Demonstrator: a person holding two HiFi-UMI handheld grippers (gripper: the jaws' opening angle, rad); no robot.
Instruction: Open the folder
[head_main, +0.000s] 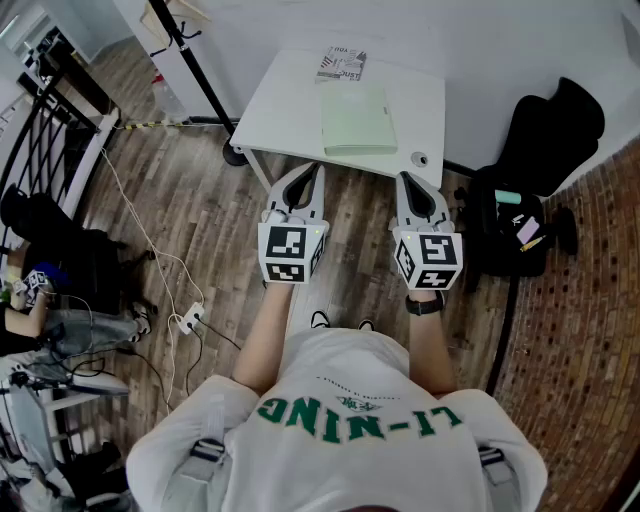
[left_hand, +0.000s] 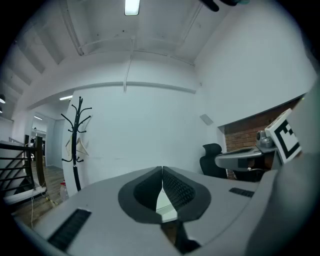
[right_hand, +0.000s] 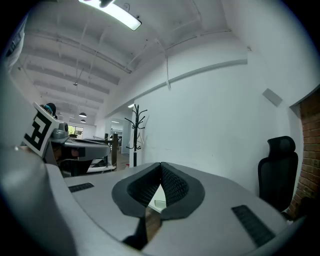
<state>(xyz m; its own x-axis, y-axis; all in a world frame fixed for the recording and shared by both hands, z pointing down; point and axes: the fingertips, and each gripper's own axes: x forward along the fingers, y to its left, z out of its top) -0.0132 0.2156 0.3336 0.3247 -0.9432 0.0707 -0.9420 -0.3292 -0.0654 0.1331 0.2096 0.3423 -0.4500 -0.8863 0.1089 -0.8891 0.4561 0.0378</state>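
Note:
A light green folder (head_main: 358, 120) lies closed on the small white table (head_main: 280, 100), near its front edge. Both grippers hover side by side just short of that edge, held level and pointing at the table. My left gripper (head_main: 318, 168) is shut with nothing in it, and its ribbed pads (left_hand: 172, 187) meet at the tip. The right gripper (head_main: 403, 178) is shut and empty too, its pads (right_hand: 170, 182) touching. A strip of the white tabletop shows below the jaws in both gripper views. Neither gripper touches the folder.
A printed sheet (head_main: 342, 64) lies behind the folder and a small round object (head_main: 420, 159) sits at the table's right front corner. A black coat stand (head_main: 195, 70) is left of the table, a black office chair (head_main: 555, 120) and an open bag (head_main: 510, 225) right. Cables (head_main: 190, 318) cross the wooden floor.

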